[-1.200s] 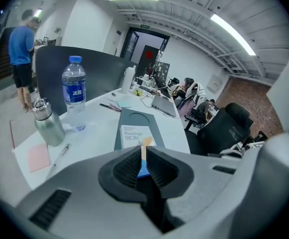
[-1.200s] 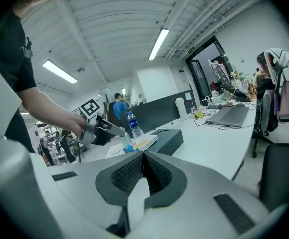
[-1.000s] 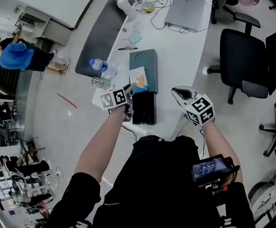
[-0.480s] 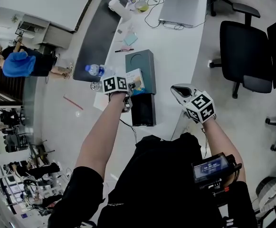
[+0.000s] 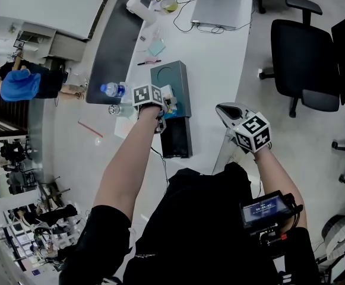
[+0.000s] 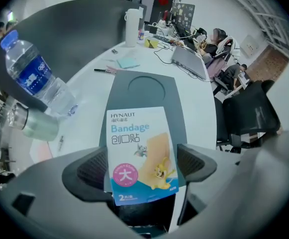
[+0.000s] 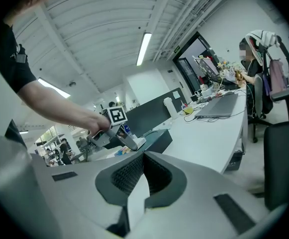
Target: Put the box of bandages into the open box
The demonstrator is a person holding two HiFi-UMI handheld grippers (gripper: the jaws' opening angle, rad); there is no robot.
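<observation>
Left gripper point(image 6: 144, 167), jaws just opened wide, straddles the bandages point(image 6: 139, 148) lying over lid point(image 5: 173, 76) and open box point(image 5: 176, 140) by the table point(image 5: 220, 64) edge. A bottle point(image 6: 32, 78) stands close left, with bare top to the right. Only its own view shows the pads clear of the bandages; right gripper point(image 7: 142, 176) is closed, empty.

Your left claw point(image 6: 143, 167) has just been opening its jaws. The bandage box point(image 6: 142, 153) lies loose between them, over the near end of the lid point(image 6: 146, 88) that stretches dead ahead of the claw. The open box point(image 5: 176, 140) sits right under the claw, on your side of the lid. The water bottle point(image 6: 32, 73) is off to the claw's left, and the laptop point(image 6: 188, 62) is way ahead to its right. Your right claw point(image 5: 227, 111) is well apart on the right.
</observation>
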